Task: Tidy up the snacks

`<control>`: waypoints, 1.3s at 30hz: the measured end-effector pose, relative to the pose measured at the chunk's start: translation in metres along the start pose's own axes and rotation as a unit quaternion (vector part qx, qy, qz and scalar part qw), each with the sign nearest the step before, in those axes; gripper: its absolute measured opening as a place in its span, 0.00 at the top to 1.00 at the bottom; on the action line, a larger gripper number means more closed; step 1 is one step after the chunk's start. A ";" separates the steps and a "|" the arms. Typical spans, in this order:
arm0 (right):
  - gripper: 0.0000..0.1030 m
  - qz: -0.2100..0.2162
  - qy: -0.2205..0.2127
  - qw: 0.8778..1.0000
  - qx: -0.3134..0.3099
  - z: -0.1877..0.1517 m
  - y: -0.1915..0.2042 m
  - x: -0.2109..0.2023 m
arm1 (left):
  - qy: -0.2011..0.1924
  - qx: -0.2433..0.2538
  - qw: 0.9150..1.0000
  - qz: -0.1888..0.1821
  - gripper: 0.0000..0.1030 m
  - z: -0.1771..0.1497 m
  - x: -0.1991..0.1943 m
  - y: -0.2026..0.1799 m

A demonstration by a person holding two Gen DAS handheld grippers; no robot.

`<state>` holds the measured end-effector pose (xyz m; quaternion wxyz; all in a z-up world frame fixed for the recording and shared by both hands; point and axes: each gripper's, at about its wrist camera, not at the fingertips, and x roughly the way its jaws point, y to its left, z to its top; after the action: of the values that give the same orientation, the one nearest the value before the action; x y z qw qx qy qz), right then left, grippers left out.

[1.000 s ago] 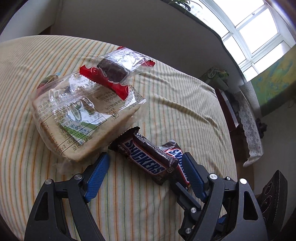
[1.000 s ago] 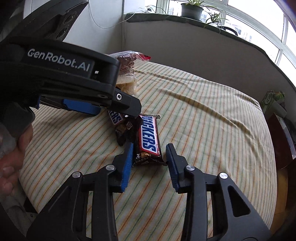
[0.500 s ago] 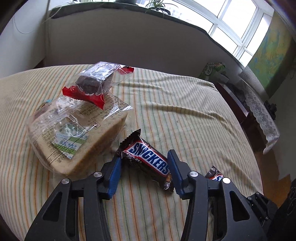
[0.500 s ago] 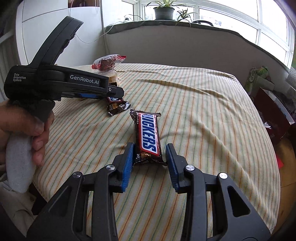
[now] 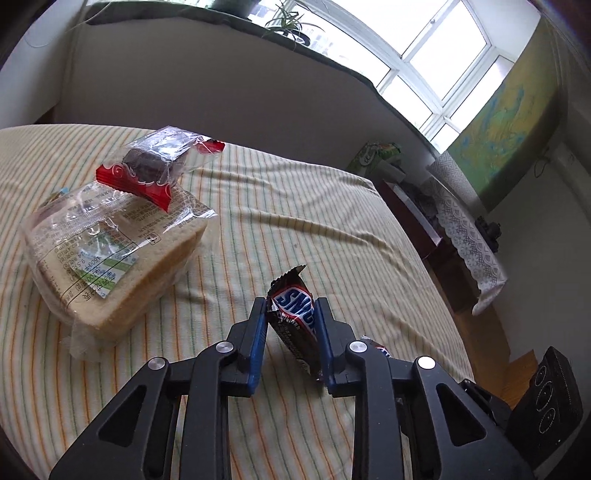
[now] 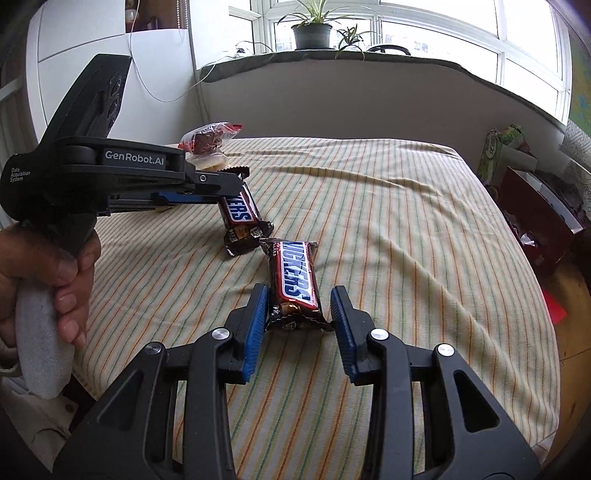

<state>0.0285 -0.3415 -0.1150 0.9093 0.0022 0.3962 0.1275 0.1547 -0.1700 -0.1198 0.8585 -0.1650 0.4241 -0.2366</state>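
Note:
A striped cloth covers the table (image 5: pixel 295 206). My left gripper (image 5: pixel 290 302) is closing its jaws, and the blue pads press both sides of a Snickers bar (image 5: pixel 293 325). That bar is tipped up with its far end raised. The right wrist view shows the same left gripper (image 6: pixel 236 184) with its bar (image 6: pixel 240 214) slanting down to the cloth. My right gripper (image 6: pixel 298 292) is shut on the near end of a second Snickers bar (image 6: pixel 293 273), which lies along the fingers. A bagged bread loaf (image 5: pixel 110 258) lies at the left with a wrapped brownie (image 5: pixel 155 162) on top.
A person's hand (image 6: pixel 70 273) grips the left gripper's handle. The table's right edge (image 5: pixel 443 295) drops toward a dark cabinet (image 5: pixel 443 243) with a lace cloth and a green box (image 5: pixel 376 155). A low wall with potted plants (image 6: pixel 310 33) runs behind the table.
The left jaws went from wide apart to closed on the Snickers bar, which tipped up. The right gripper carried its bar away from the left gripper, then held still.

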 end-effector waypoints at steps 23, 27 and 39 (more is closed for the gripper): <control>0.69 -0.012 -0.044 0.999 0.010 0.024 0.011 -0.028 | 0.013 0.016 1.000 -0.018 0.82 -0.002 -0.029 -0.001; 0.68 -0.013 -0.015 1.000 0.003 0.009 0.011 -0.017 | 0.060 -0.028 0.998 0.022 0.61 -0.009 -0.005 0.005; 0.71 0.005 0.026 0.999 -0.024 -0.005 0.007 0.011 | 0.036 0.091 0.984 0.149 0.52 -0.015 0.038 -0.040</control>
<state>0.0308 -0.3327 -0.1258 0.8979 -0.0211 0.4162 0.1416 0.1522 -0.2256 -0.1341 0.8796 -0.0124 0.4515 -0.1492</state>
